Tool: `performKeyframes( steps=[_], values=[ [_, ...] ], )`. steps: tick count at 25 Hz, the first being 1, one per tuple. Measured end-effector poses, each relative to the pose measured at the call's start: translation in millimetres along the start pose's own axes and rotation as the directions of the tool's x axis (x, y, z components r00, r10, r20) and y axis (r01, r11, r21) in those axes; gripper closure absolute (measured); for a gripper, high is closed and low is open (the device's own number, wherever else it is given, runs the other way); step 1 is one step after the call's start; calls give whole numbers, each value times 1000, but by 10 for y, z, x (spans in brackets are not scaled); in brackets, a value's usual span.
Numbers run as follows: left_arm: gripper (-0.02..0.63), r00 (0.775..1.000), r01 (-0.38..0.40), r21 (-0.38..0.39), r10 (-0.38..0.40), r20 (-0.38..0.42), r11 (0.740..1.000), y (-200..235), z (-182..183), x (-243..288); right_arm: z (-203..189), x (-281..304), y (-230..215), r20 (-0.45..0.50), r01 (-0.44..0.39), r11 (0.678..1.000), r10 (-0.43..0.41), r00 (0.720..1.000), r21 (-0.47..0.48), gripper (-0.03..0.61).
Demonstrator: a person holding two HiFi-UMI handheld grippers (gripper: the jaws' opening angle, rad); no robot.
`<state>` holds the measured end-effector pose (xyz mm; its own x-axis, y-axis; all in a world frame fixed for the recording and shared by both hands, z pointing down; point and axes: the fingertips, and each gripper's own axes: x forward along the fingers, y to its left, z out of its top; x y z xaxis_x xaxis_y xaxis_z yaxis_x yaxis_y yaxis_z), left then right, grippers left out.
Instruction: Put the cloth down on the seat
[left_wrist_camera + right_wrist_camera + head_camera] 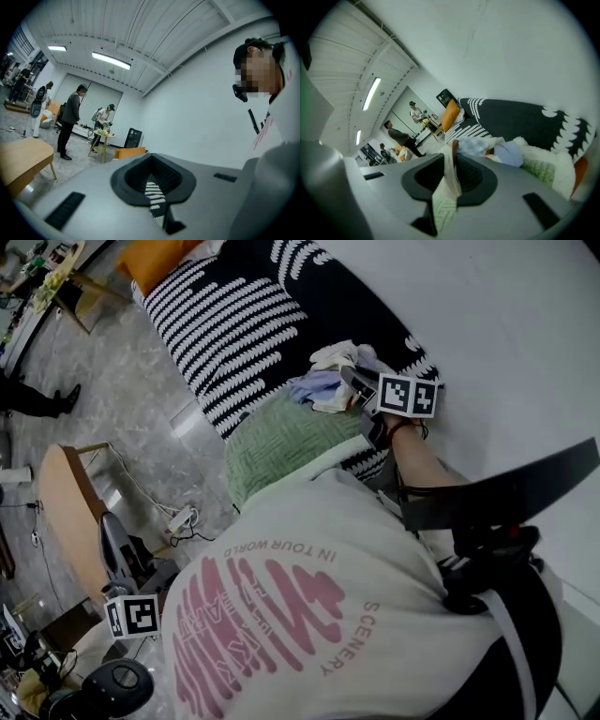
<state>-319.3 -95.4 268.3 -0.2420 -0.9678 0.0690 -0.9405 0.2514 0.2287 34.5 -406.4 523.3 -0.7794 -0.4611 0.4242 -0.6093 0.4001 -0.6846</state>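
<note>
Hanging low at the person's left side, off the sofa and over the grey floor, the left gripper (153, 194) is keeping its jaws together. Only a narrow black-and-white striped strip is showing in their slot, and I cannot tell what that strip is. Near it a wooden chair (61, 498) is standing, and a white power strip (178, 518) is lying on the floor with its cables trailing.

The black-and-white patterned sofa seat (234, 324) is running from the upper left toward the white wall (506, 306), with an orange cushion (155, 259) sitting at its far left end. A green textured cloth (291, 442) is lying over the seat's front edge, just beside a small heap of laundry (319, 385) in white and lavender that is resting near the seat's right end.

The right gripper (453, 149) is reaching in at that heap, with the person's bare forearm (427, 460) stretching behind it. Its jaws are standing nearly closed and pinching a cream cloth (446, 185) with a ribbed weave. The cloth is draping back along the jaws and its far end is meeting the heap on the seat.
</note>
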Motion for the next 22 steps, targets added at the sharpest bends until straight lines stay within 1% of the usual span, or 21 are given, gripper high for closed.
performKeyframes(
  steps=[3,4,10,14,18,22],
  values=[
    [604,1000,6,3,-6,5,1000,8,23,24,-312,35,-59,-103,40,994,-50,993,-101,502],
    [604,1000,10,3,-10,5,1000,-10,24,38,-392,41,-69,-129,42,992,-57,990,-116,502],
    [604,999,39,-7,-39,3,999,-94,-90,100,-791,114,-98,-208,16,998,-30,978,-68,502],
    [604,999,40,-1,-40,-10,999,-27,-90,115,-874,144,-110,-220,35,999,-42,975,-32,502],
    [604,999,46,20,-45,-22,999,-44,-99,116,-973,111,-205,-249,62,997,-73,966,-52,502],
    [604,998,58,16,-58,-11,998,-47,-82,145,-1109,86,-277,-269,67,996,-83,960,-66,502]
  ],
)
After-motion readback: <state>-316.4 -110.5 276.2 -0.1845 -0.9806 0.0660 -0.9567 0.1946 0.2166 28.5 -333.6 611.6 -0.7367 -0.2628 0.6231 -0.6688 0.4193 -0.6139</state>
